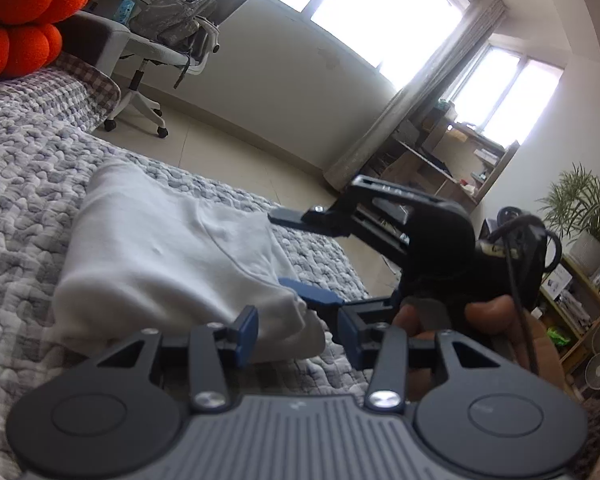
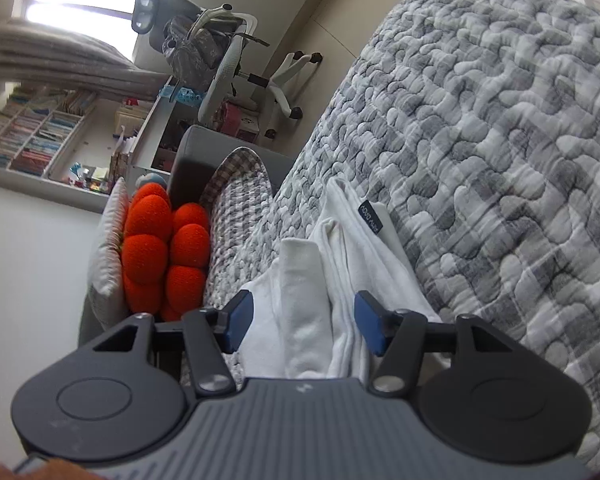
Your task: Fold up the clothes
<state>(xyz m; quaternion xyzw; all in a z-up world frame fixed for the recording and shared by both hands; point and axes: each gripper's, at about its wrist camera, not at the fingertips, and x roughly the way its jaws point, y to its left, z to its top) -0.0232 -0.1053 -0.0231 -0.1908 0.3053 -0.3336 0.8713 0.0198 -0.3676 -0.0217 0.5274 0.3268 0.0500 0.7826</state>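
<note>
A white folded garment point(image 1: 168, 256) lies on the grey quilted bed cover point(image 1: 24, 184). My left gripper point(image 1: 298, 330) is open at the garment's near corner, with the folded edge between its blue pads. The right gripper point(image 1: 300, 256) shows in the left wrist view, coming in from the right with its jaws wide open around the garment's right edge, one finger above and one below. In the right wrist view the right gripper point(image 2: 304, 328) is open with the stacked white folds point(image 2: 304, 300) between its pads. A dark label point(image 2: 370, 216) shows on the garment.
An orange plush pumpkin point(image 1: 24, 16) sits at the head of the bed, also in the right wrist view point(image 2: 160, 252). An office chair with a backpack point(image 1: 180, 24) stands on the floor beyond the bed. Shelves and a potted plant point(image 1: 584, 208) are at right.
</note>
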